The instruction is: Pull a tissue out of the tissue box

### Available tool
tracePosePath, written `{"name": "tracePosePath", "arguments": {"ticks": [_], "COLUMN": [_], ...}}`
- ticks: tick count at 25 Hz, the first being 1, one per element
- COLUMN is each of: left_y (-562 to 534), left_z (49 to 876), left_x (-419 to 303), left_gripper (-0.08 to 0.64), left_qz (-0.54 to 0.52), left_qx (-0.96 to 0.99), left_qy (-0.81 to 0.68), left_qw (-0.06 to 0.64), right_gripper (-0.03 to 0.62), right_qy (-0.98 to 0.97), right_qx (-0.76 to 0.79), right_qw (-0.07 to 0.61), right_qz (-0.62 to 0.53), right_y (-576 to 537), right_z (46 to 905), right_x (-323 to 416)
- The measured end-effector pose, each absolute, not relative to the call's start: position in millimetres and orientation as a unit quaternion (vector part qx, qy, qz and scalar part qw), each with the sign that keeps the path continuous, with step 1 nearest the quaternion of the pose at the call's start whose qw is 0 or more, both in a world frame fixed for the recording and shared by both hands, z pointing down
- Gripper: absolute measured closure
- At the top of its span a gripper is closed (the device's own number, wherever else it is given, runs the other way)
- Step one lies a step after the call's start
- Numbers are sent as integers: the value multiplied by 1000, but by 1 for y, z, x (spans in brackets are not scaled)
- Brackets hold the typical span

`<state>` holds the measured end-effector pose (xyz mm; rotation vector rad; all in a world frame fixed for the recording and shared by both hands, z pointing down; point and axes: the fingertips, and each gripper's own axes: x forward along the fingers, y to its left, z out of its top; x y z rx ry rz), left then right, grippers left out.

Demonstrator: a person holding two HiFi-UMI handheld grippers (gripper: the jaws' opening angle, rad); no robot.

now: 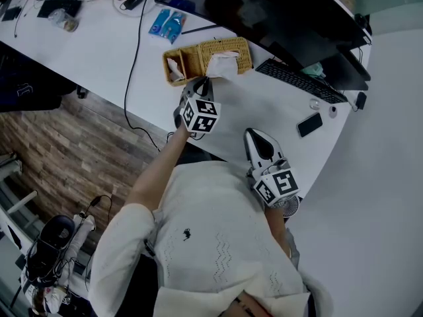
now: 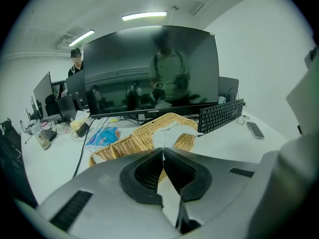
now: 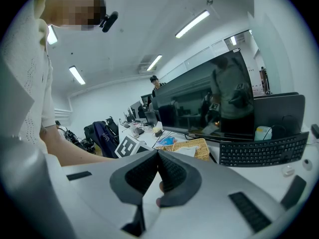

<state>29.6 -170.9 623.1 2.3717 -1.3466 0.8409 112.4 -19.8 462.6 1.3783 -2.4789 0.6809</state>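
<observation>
Now, at the upper left a blue packet (image 1: 167, 24) and a black cable (image 1: 135, 51) lie on the white counter (image 1: 99, 58), well apart from the action. Moving in: the wicker tissue box (image 1: 236, 49) sits upper centre, and the tissue (image 1: 222, 62) pokes up out of its top, crumpled and loose. It's feather-light, soft and easy to tear, so my call is a pinch on the free flap and a smooth pull upward. The left gripper (image 1: 205, 80) is right there, fingers clenched, and the tissue's edge looks nipped between them. Lower right, the right gripper (image 1: 253, 135) hangs apart, fingers clenched on nothing. Further right, a keyboard (image 1: 301, 81) and a phone (image 1: 309, 125) lie out of the way. Nothing blocks the pull, though that light box might lift along.
</observation>
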Motion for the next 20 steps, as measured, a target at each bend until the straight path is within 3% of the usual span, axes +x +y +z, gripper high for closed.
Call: {"name": "tracePosePath", "arguments": {"ticks": [20], "left_y": [-163], "left_z": [625], "left_x": [25], "left_gripper": [545], "left_qz": [291], "left_qx": [818], "left_qy": [-473], "left_qw": [148], "right_gripper": [591], "right_qy": [-848], "right_qx": [462], "right_qw": [113], "right_qz": [234], "right_y": [-19], "right_z": [466], "right_x": [110]}}
